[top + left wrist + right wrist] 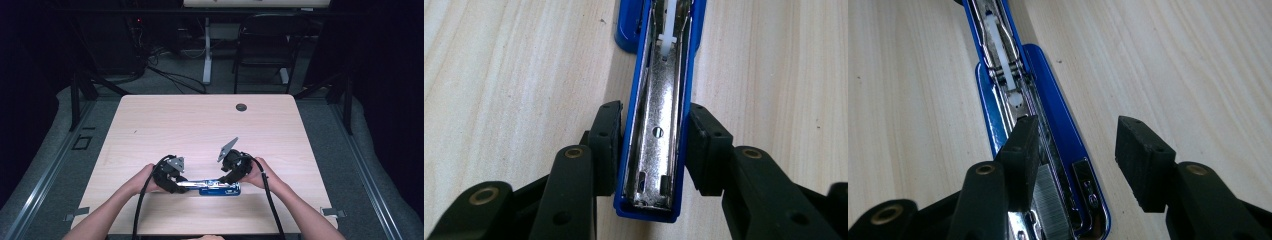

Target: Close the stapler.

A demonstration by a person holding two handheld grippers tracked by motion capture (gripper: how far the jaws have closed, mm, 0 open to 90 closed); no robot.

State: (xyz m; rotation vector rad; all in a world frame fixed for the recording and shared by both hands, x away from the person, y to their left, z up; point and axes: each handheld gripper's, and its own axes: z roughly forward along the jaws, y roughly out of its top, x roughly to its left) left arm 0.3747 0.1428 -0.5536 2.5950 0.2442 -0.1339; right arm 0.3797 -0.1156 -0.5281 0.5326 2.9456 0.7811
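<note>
A blue stapler [216, 187] lies swung open flat near the table's front edge, its metal channel facing up. My left gripper [176, 183] holds its left end: in the left gripper view both pads [606, 145] press on the blue sides of the stapler arm [659, 100]. My right gripper [231, 176] hovers over the stapler's right end. In the right gripper view its jaws [1080, 155] stand apart, one fingertip [1020, 150] over the magazine, the other over bare table. A strip of staples [1049, 200] lies in the blue stapler half [1048, 95].
The light wooden table [200, 125] has a round cable hole [241, 107] near its far edge. A black chair [265, 45] and a white post stand on the floor beyond it. Both forearms come in from the front edge.
</note>
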